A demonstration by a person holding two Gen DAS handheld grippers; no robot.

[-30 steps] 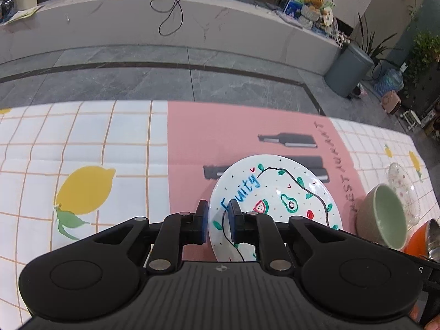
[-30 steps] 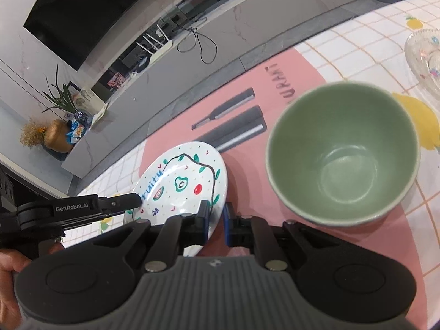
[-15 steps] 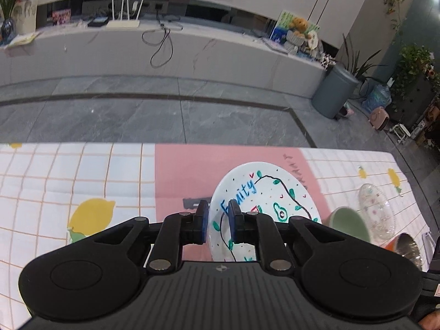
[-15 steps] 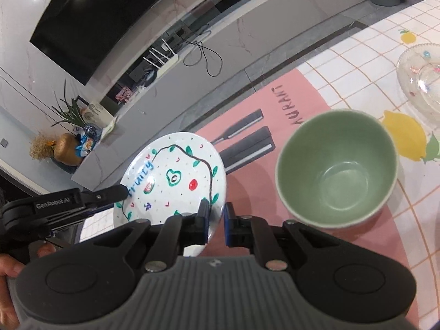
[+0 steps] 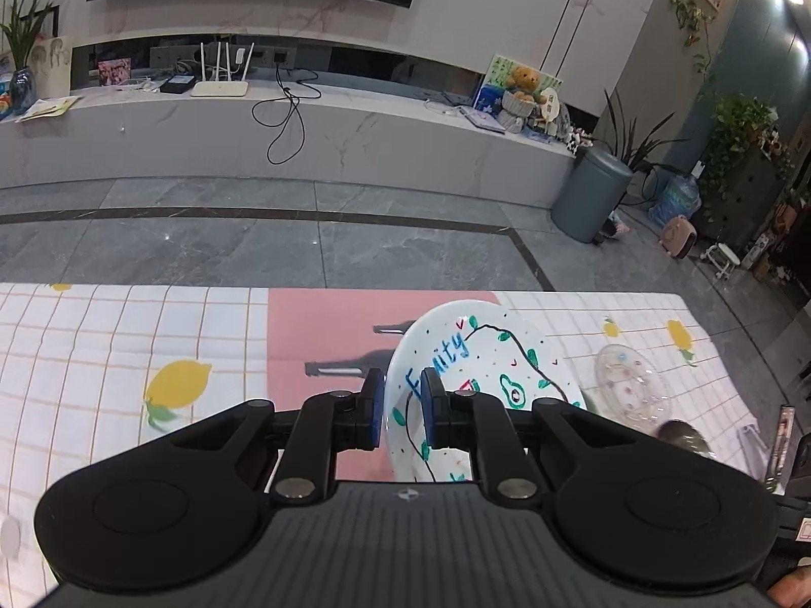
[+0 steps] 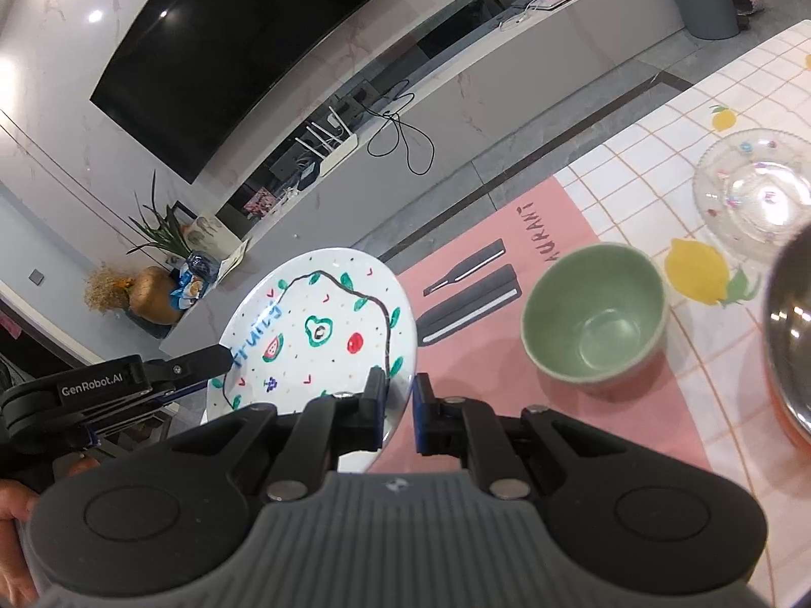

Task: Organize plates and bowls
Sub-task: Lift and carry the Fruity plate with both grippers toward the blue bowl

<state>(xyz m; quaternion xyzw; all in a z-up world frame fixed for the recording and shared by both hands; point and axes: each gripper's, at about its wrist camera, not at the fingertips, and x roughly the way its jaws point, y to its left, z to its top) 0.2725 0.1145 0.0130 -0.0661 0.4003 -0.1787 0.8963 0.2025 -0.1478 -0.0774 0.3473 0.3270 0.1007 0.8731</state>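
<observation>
The table (image 5: 101, 314) now sits lower in both views than a second ago, its smooth cloth in white check with yellow lemons and a pink panel at the centre. More of the grey stone floor and the marble ledge has come into the left view. The painted plate (image 6: 324, 334) is up off the cloth and tilted, where a second ago it lay flat by the green bowl (image 6: 595, 321); it's round, glossy white ceramic, hand-drawn with blue lettering, an avocado, a watermelon slice and a leafy vine. The green bowl stays on the pink panel, matte, deep, thick-walled. Beside it a clear glass dish (image 6: 755, 192) with speckles, and at the right edge a shiny metal bowl (image 6: 790, 334), orange outside. The left gripper (image 5: 400, 408) has its jaws clenched on the plate's near rim, and the right gripper (image 6: 398, 405) pinches the opposite rim.
</observation>
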